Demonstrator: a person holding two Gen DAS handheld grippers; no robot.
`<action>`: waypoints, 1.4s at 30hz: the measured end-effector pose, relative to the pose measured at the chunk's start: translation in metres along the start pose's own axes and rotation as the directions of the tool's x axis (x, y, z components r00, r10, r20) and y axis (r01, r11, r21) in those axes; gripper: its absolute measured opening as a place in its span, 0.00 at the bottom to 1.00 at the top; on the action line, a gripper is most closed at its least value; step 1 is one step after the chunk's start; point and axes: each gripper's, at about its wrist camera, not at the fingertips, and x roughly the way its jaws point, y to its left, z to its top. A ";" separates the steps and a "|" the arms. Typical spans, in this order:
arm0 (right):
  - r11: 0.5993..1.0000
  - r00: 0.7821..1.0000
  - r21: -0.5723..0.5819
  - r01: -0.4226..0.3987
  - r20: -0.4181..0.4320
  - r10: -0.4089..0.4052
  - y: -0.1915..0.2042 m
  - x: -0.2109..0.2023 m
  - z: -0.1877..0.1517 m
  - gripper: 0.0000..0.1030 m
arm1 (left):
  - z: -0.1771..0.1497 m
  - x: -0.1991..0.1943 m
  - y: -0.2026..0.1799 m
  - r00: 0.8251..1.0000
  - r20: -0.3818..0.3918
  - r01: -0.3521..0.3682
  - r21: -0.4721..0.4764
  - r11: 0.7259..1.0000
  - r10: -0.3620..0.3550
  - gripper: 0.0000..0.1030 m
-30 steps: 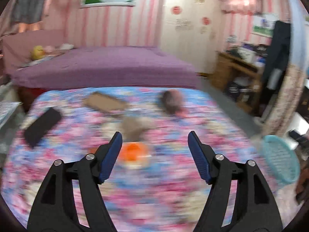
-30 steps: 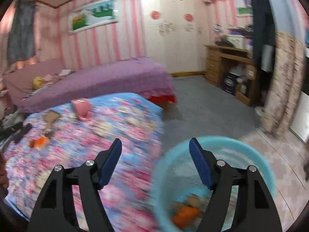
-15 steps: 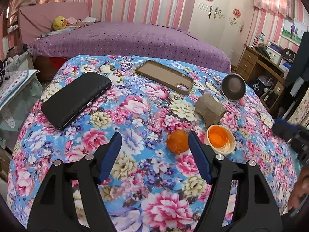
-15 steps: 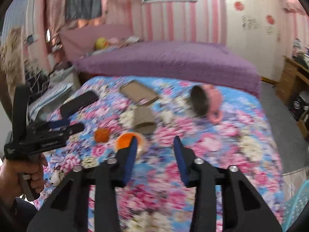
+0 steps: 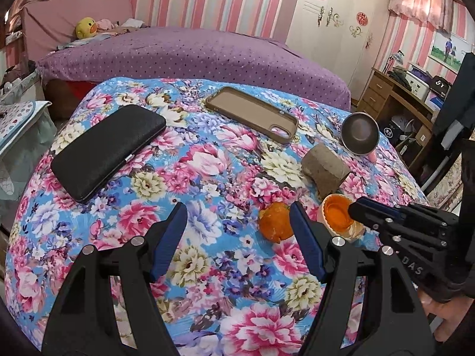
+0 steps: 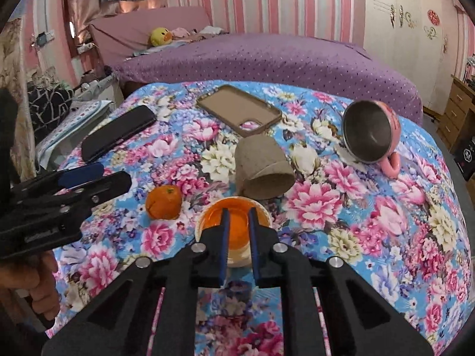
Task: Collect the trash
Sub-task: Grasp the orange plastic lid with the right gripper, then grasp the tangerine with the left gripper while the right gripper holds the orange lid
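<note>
An orange peel half (image 6: pixel 234 222) lies cup-up on the floral cloth, also in the left wrist view (image 5: pixel 338 216). My right gripper (image 6: pixel 238 216) has its narrow jaws around the peel's near rim; whether they grip it I cannot tell. It shows from the side in the left wrist view (image 5: pixel 371 207). A whole-looking orange piece (image 5: pixel 274 222) sits left of it, also in the right wrist view (image 6: pixel 163 201). A flattened cardboard tube (image 6: pixel 261 169) lies behind. My left gripper (image 5: pixel 237 222) is open and empty, just left of the orange piece.
A black wallet (image 5: pixel 109 148), a brown phone case (image 5: pixel 252 112) and a tipped pink mug (image 6: pixel 371 133) lie on the floral table (image 5: pixel 207 267). A purple bed (image 5: pixel 184 53) stands behind. A wooden desk (image 5: pixel 400 89) is at the right.
My right gripper swung from the blue basket to the table, narrowed its jaws and closed in on the orange peel cup. My left gripper shifted slightly nearer the orange piece.
</note>
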 end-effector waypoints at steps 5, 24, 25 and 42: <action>1.000 1.000 0.015 0.027 0.002 -0.027 -0.002 0.001 0.000 0.12 | 0.000 0.001 -0.002 1.000 -0.005 0.000 0.008 1.000 0.000 0.67; 0.996 0.993 0.082 -0.035 0.117 0.026 -0.017 -0.028 0.007 0.06 | -0.007 0.017 -0.015 0.998 -0.062 0.027 0.044 0.999 -0.024 0.67; 0.994 0.992 0.092 -0.051 0.122 0.040 -0.020 -0.030 0.006 0.06 | -0.008 0.019 -0.016 0.997 -0.067 0.034 0.043 0.999 -0.031 0.67; 0.990 0.992 0.128 -0.050 0.120 0.034 -0.054 -0.052 -0.020 0.06 | -0.004 0.018 -0.030 0.998 -0.055 -0.001 0.071 0.997 0.005 0.18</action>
